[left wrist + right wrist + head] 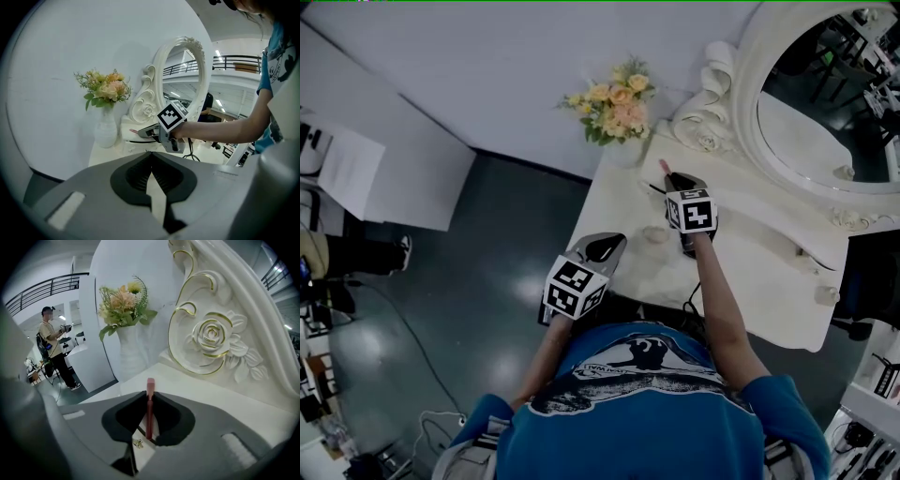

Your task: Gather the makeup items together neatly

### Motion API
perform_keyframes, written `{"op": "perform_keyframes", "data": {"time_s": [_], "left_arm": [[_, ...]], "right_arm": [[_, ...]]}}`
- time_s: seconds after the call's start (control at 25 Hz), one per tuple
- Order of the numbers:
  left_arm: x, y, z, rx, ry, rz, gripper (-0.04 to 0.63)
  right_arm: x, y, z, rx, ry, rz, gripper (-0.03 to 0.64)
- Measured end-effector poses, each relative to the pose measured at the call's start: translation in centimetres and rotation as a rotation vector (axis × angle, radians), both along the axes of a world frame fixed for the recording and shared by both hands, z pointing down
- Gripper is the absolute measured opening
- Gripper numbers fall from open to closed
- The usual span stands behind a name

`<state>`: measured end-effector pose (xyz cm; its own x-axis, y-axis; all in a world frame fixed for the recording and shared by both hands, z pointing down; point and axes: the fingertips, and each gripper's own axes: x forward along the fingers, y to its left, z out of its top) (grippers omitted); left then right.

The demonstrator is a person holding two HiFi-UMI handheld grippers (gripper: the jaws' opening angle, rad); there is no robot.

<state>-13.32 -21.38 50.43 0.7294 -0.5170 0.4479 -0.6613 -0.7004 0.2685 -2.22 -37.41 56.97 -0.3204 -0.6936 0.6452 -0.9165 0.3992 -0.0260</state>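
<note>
- Head view: the right hand-held gripper (673,178) reached over the bench (769,281) near the flowers (614,108), while the left hand-held gripper (605,246) was at the bench's edge.
- Left gripper view: its jaws were pressed together, with nothing between them.
- Right gripper view: its jaws pinched a pink stick (150,397), whose tip poked out past them.

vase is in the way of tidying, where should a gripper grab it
Probably the vase at its narrow neck, just under the flowers, jaws level. It stands upright and widens below. Come from the open table front; the mirror frame crowds its right.
</note>
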Motion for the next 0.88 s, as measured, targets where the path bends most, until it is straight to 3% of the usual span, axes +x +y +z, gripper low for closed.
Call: {"op": "perform_keyframes", "data": {"time_s": [0.2,0.48,0.88], "left_arm": [[0.9,0.8,0.6,-0.011,0.001,0.036,0.011],[1.9,1.3,1.0,-0.018,0.000,0.060,0.011],[7.8,3.6,0.9,-0.010,-0.002,0.196,0.011]], "right_arm": [[0.8,0.6,-0.1,-0.030,-0.099,0.065,0.048],[4.8,5.3,-1.6,0.012,-0.132,0.136,0.048],[15.1,14.1,-1.0,0.010,-0.086,0.311,0.048]]}}
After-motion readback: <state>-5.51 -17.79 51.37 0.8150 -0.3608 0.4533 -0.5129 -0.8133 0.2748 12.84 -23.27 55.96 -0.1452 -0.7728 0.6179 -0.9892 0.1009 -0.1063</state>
